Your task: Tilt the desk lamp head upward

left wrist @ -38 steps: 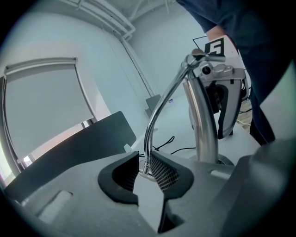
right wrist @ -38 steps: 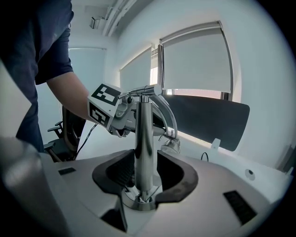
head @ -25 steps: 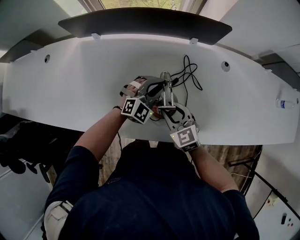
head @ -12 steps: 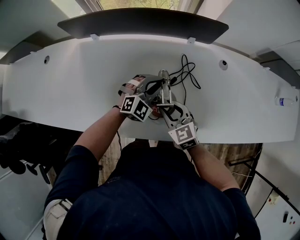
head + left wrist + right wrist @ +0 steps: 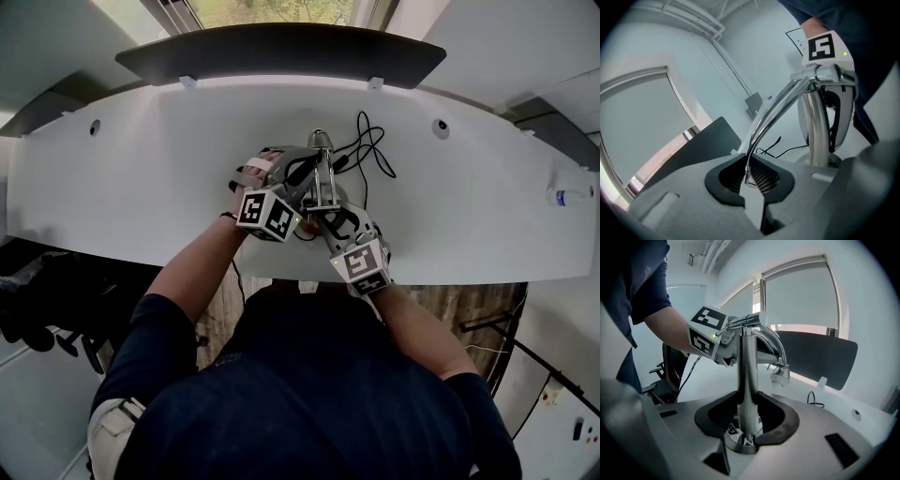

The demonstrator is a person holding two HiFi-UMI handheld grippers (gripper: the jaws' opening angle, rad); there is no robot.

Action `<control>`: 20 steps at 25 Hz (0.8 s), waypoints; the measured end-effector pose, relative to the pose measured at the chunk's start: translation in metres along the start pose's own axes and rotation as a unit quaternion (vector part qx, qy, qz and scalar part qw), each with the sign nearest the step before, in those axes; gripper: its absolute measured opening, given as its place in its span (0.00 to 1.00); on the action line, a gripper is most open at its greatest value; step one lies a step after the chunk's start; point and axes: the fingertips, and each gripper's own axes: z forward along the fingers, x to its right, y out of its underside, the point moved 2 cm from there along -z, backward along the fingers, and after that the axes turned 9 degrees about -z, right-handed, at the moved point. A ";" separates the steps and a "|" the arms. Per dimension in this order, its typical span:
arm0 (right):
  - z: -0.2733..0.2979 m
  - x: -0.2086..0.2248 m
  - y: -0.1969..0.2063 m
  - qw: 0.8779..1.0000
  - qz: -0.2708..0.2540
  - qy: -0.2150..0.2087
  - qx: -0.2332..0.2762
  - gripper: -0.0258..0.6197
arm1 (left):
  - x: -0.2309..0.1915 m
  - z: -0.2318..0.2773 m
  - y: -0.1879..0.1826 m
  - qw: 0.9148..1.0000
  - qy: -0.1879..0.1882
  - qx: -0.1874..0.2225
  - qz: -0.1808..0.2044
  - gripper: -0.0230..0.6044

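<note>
While the desk lamp [image 5: 322, 183] stays put on the table [image 5: 141, 169], the left claw [image 5: 750, 180] has just been closing on its thin curved arm [image 5: 780, 105] and the right claw [image 5: 747, 427] still clamps its upright post [image 5: 749, 376]

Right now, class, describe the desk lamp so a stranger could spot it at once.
Find the long white desk below the window. Near the middle of its front edge stands the desk lamp. Unlike the loose black cable beside it, it is shiny chrome: an upright post with a curved arm.
</note>
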 end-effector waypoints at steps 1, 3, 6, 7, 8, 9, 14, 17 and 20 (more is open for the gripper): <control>0.000 0.000 -0.001 1.000 0.001 -0.001 -0.004 0.26 | -0.005 -0.001 -0.004 1.000 -0.007 0.001 0.007 0.09; 0.000 0.001 -0.002 1.000 0.005 -0.002 -0.008 0.26 | -0.017 -0.005 -0.015 0.999 -0.028 0.008 0.020 0.10; -0.001 0.002 -0.002 1.000 0.016 -0.001 -0.013 0.26 | -0.032 -0.012 -0.034 0.997 -0.053 0.018 0.059 0.13; -0.002 0.002 -0.002 1.000 0.020 -0.002 -0.015 0.26 | -0.034 -0.013 -0.037 0.996 -0.053 0.017 0.076 0.13; -0.002 0.001 -0.003 1.000 0.021 -0.002 -0.015 0.26 | -0.034 -0.015 -0.039 0.994 -0.051 0.016 0.091 0.13; -0.002 0.000 -0.003 1.000 0.022 -0.002 -0.016 0.26 | -0.034 -0.016 -0.041 0.993 -0.051 0.016 0.102 0.13; -0.002 0.001 -0.004 1.000 0.022 0.000 -0.022 0.26 | -0.044 -0.028 -0.059 0.988 -0.070 0.028 0.138 0.15; -0.002 0.000 -0.004 0.999 0.024 0.002 -0.029 0.26 | -0.045 -0.035 -0.067 0.984 -0.076 0.027 0.160 0.17; -0.002 -0.001 -0.005 0.999 0.025 0.004 -0.033 0.26 | -0.046 -0.041 -0.075 0.980 -0.082 0.026 0.178 0.18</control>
